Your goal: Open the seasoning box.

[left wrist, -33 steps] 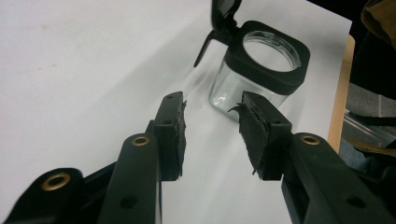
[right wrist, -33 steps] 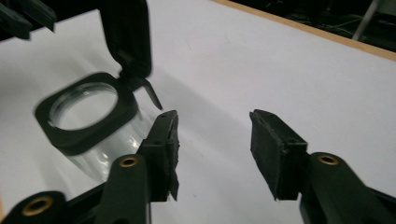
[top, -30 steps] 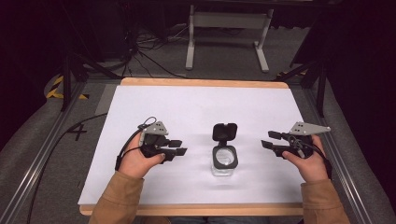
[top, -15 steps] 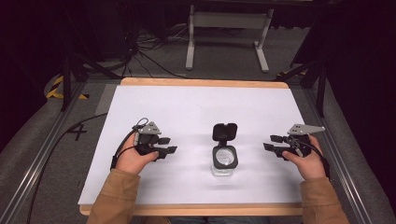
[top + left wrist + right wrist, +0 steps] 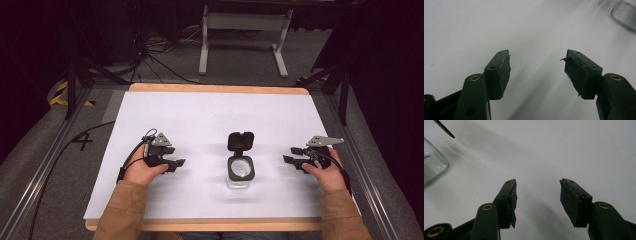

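Observation:
A small clear glass jar (image 5: pixel 240 173) stands near the middle front of the white table top (image 5: pixel 210 120), its black hinged lid (image 5: pixel 240 141) flipped open and standing up behind it. My left gripper (image 5: pixel 176 163) rests low on the table to the jar's left, open, nothing between its jaws. In the left gripper view the gripper (image 5: pixel 537 67) points at bare white surface, with the jar's edge (image 5: pixel 625 13) at the top right. My right gripper (image 5: pixel 289 156) sits to the jar's right, open and empty. The right gripper view has the gripper (image 5: pixel 537 195) and the jar (image 5: pixel 432 165) at its left.
A wooden rim (image 5: pixel 215 88) borders the table's far edge. Behind it stand a white metal frame (image 5: pixel 242 30) and tangled cables (image 5: pixel 150 50) on a grey floor. Metal rails (image 5: pixel 45 165) run along both sides of the table.
Both hands have drawn back toward the table's front edge and settled lower. The jar and its lid have not moved.

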### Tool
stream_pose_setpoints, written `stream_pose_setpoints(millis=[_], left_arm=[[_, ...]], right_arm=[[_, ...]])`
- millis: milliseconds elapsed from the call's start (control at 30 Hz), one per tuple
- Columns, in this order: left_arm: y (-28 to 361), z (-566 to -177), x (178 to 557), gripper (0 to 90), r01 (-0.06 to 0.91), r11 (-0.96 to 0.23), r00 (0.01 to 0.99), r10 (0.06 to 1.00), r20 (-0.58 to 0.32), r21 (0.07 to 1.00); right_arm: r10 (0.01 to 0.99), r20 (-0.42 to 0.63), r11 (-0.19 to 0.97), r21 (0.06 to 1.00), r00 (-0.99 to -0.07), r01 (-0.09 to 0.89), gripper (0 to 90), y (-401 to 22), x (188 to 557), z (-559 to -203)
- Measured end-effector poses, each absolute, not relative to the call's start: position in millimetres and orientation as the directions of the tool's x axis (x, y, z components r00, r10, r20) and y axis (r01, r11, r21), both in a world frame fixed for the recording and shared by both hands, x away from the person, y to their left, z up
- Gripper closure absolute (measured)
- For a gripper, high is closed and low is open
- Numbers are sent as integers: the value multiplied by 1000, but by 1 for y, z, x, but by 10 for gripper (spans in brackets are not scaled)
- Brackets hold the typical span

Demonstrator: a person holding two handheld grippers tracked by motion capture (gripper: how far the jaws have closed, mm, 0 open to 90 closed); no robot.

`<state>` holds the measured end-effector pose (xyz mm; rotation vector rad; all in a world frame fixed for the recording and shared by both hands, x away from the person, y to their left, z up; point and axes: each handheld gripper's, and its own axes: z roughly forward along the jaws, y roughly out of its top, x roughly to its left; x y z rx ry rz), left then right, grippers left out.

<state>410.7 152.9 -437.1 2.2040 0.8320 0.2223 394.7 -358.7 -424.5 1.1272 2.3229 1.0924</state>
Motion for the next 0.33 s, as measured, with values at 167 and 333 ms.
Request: stream_pose_setpoints(millis=[167,333], left_arm=[[153,-442,413,336,508,-499,770,628,-111,702],[153,-442,413,325,509,-487,766,633,-115,709]], right_arm=[[788,21,388,759,-616,523,457,-357,396,-430],[796,-2,401,752,-606,523,453,-355,398,-434]])
